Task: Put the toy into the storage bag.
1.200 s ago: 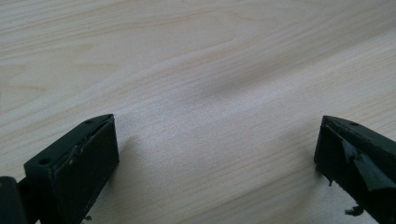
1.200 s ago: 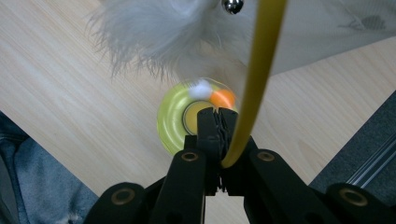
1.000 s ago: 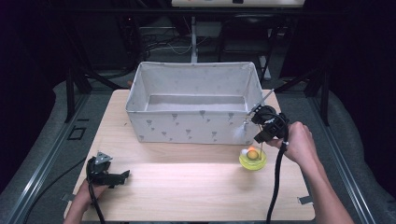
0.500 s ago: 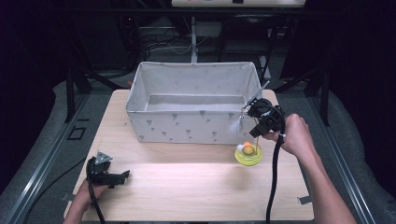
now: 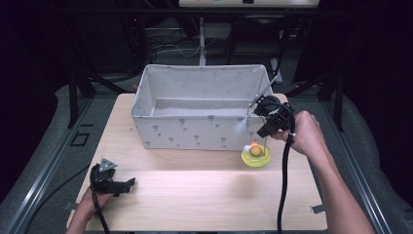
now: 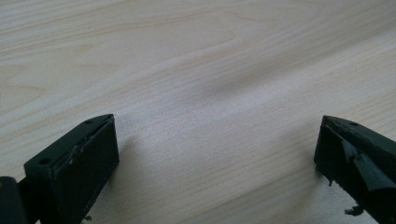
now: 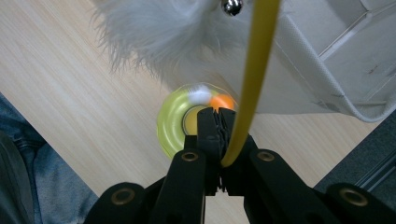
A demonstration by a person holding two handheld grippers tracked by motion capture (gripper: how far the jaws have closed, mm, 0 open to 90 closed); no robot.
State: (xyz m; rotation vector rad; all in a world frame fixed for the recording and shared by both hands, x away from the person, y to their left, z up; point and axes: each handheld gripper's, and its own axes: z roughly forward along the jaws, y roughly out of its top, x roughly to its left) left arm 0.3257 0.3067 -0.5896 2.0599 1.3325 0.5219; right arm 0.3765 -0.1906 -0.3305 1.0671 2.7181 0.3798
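the yellow stick (image 7: 250, 84) of a feather toy (image 7: 154, 32) is being gripped by the closed right gripper (image 7: 216, 122) – above the yellow base (image 5: 256, 157), beside the fabric box (image 5: 195, 131); the left gripper (image 6: 215, 154) is being held open over the table (image 6: 196, 70).

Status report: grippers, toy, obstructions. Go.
Left gripper open, resting on table. Right gripper shut on cat toy's yellow stem, raised beside fabric bin. Nothing blocking.
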